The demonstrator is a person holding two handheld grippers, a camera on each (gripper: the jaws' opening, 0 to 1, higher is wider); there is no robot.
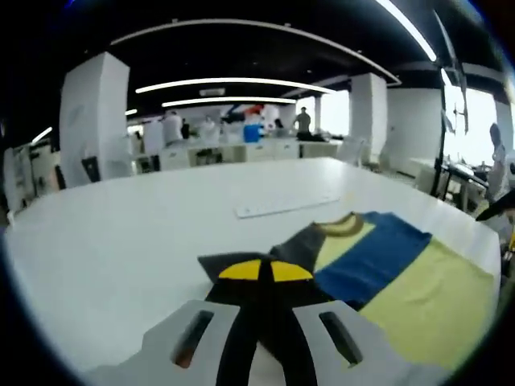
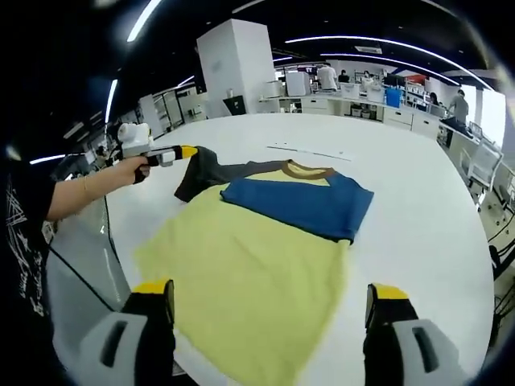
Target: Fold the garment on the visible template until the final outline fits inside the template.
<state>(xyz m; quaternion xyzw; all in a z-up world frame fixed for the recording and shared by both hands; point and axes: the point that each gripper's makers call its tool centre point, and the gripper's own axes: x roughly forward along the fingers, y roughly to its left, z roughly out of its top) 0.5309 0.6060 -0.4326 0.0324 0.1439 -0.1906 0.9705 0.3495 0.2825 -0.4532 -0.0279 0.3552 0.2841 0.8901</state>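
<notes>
Your left hand-held gripper [image 1: 265, 273] is clenched on the dark sleeve [image 1: 278, 256] of the garment [image 1: 402, 281]; its yellow-tipped jaws meet over the cloth just below the middle of the left gripper view. From there the garment runs toward the right edge of that frame: dark sleeve, olive collar [image 1: 342, 225], blue panel, then pale yellow body.

In the right gripper view, the same gripper [image 2: 179, 153] enters from the upper left, held by your hand [image 2: 129, 170], pinching the sleeve [image 2: 201, 173] at the garment's far left corner. Your right hand-held gripper [image 2: 269, 305] is released, jaws spread wide at the bottom of the frame, and the yellow hem of the garment [image 2: 249, 273] lies between them; whether they touch the cloth cannot be told.

The garment lies flat on a large white round desk [image 2: 418, 225]. A thin white strip [image 1: 286, 205] lies on the desk beyond the collar, apart from it.

The room is an open office with white pillars [image 2: 235, 60], long ceiling light strips [image 1: 233, 82], other white desks and several people [image 1: 302, 121] standing far back. There is a white print on your dark sleeve at the left edge of the right gripper view, too blurred to read.
</notes>
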